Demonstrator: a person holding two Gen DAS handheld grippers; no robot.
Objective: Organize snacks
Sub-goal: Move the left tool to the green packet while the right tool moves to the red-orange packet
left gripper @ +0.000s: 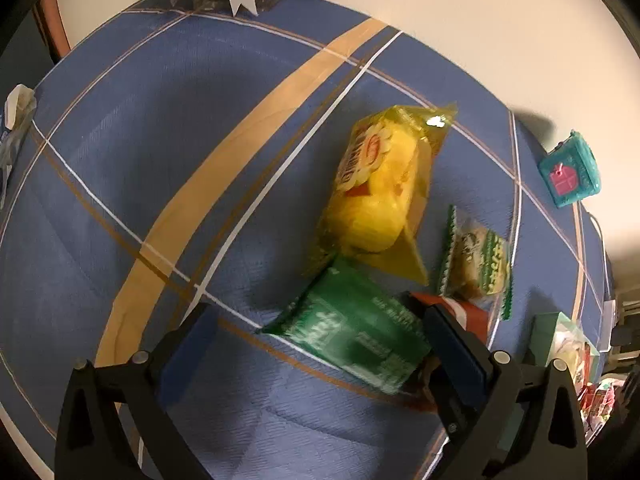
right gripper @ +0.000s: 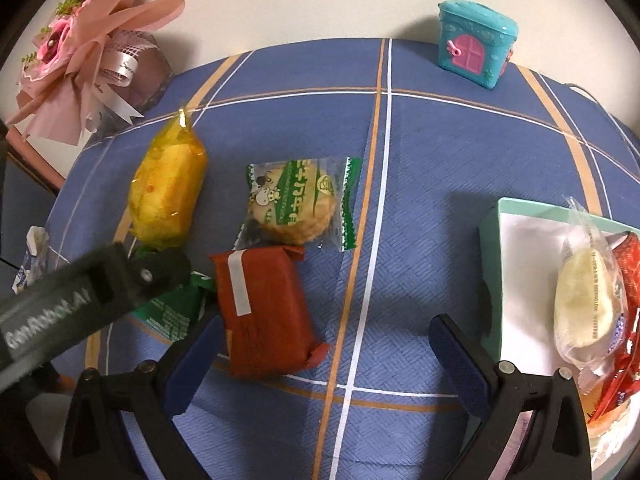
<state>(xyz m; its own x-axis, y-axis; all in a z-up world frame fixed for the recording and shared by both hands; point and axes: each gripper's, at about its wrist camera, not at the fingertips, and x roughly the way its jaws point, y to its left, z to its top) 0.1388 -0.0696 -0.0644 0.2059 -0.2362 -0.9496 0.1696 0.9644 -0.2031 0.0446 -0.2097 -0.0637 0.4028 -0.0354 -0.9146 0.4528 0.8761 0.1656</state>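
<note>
My left gripper (left gripper: pixel 320 340) is open low over the blue cloth. A blurred green packet (left gripper: pixel 352 328) lies between its fingers, close to the right one. Beyond it are a yellow cake packet (left gripper: pixel 380 188), a green-edged cookie packet (left gripper: pixel 476 264) and part of a red packet (left gripper: pixel 468 312). My right gripper (right gripper: pixel 328 360) is open too, with nothing held. The red packet (right gripper: pixel 264 312) lies by its left finger. The cookie packet (right gripper: pixel 296 204) and yellow packet (right gripper: pixel 168 196) sit farther back. The left gripper's housing (right gripper: pixel 80 304) covers most of the green packet (right gripper: pixel 172 316).
A mint-green box (right gripper: pixel 516 248) at the right holds a pale wrapped snack (right gripper: pixel 588 304) and red packets (right gripper: pixel 628 280). A teal toy house (right gripper: pixel 476 44) stands at the table's far edge and a pink bouquet (right gripper: pixel 80 52) at the far left. A small white wrapper (right gripper: pixel 30 260) lies at the left edge.
</note>
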